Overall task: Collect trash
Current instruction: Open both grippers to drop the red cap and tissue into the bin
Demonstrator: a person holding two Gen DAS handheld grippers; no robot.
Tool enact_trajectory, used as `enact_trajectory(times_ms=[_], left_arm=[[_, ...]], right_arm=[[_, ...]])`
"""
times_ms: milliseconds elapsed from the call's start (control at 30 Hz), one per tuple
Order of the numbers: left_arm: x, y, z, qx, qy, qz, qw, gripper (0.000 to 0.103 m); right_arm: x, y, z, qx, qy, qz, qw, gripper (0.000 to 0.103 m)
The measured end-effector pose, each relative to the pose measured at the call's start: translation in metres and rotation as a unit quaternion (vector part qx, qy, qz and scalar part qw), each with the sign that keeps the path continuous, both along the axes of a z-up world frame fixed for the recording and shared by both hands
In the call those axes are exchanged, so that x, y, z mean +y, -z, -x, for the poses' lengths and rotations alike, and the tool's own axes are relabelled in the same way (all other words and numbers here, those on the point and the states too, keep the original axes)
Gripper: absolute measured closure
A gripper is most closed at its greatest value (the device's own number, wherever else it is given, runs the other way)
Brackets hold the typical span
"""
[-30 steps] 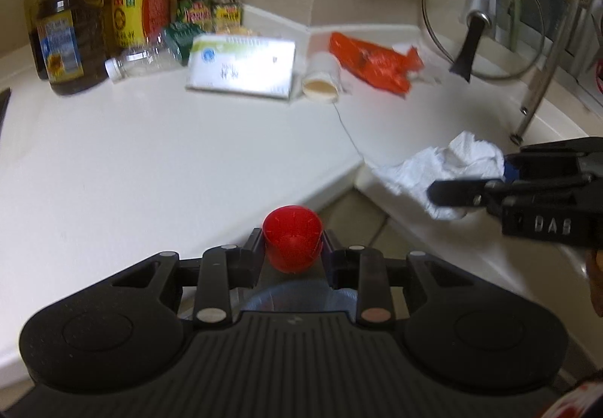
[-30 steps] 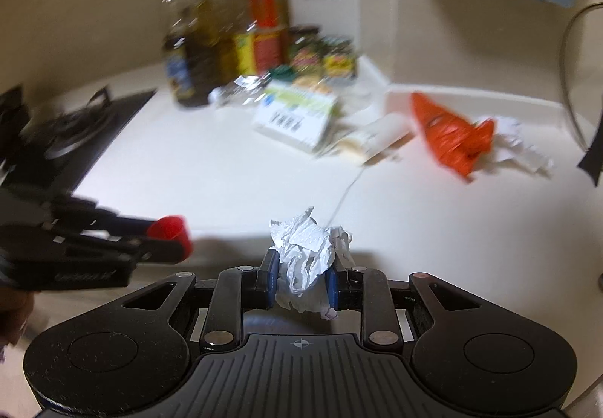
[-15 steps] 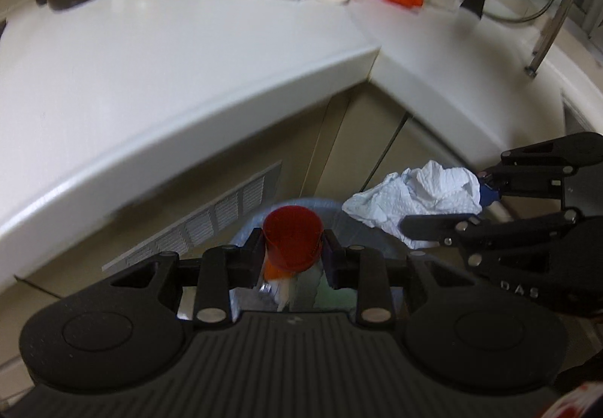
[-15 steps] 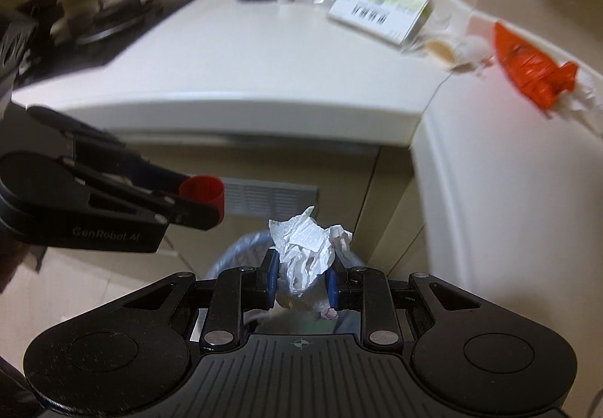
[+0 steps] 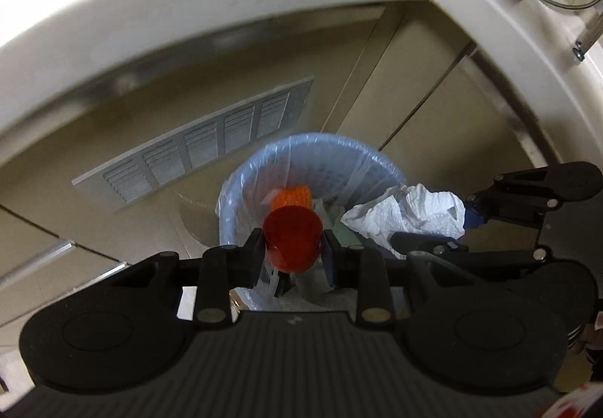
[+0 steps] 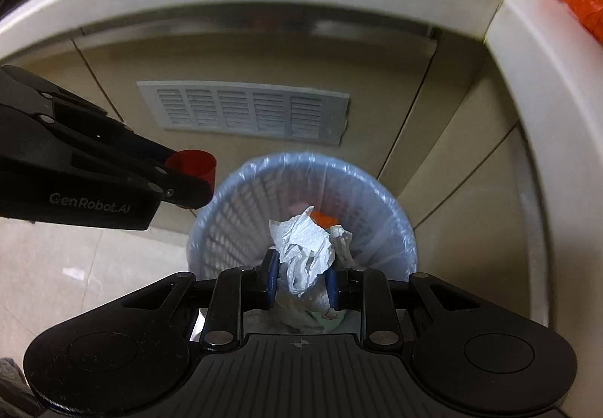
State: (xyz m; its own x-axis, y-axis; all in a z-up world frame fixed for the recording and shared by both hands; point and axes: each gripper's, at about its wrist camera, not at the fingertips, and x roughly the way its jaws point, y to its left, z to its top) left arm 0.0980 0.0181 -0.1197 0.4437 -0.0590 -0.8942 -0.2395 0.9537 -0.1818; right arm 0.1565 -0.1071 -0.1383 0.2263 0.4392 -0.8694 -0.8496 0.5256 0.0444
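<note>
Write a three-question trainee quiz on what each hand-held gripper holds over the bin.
1. True or false: the left hand-held gripper is shut on a red cap.
2. What does the right hand-held gripper hold? A) orange wrapper B) crumpled tissue C) paper cup
3. Fill in: both items are above the blue ___, which has a plastic liner.

Key: 1 true; 2 B; 3 bin.
</note>
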Motion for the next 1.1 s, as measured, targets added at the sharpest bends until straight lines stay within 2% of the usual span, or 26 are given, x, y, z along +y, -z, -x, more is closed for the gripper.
enact_trajectory(times_ms=[333,900,967,1100], left_arm=[[-0.001,0.028,-0.01,0.019,-0.006,0.008,0.9998,0.075],[-0.001,0.033,-0.024,0.013,-0.004,0.017,0.9998,0.073],[0.0,0.035,-0.024,0.008,-0.009,0.024,0.9996,0.059],[0.002,0.036,-0.024,0.011,-0.015,0.022,0.9996,0.054]], right_arm=[[0.001,0.025,-0.01,0.016,0.003,0.027,1.0,0.077],[0.005,0.029,-0.021,0.024,0.005,0.032,0.999,0.077],[0.004,0.028,-0.021,0.024,0.006,0.032,0.999,0.077],[0.004,0.029,-0.022,0.026,0.005,0.032,0.999,0.077]])
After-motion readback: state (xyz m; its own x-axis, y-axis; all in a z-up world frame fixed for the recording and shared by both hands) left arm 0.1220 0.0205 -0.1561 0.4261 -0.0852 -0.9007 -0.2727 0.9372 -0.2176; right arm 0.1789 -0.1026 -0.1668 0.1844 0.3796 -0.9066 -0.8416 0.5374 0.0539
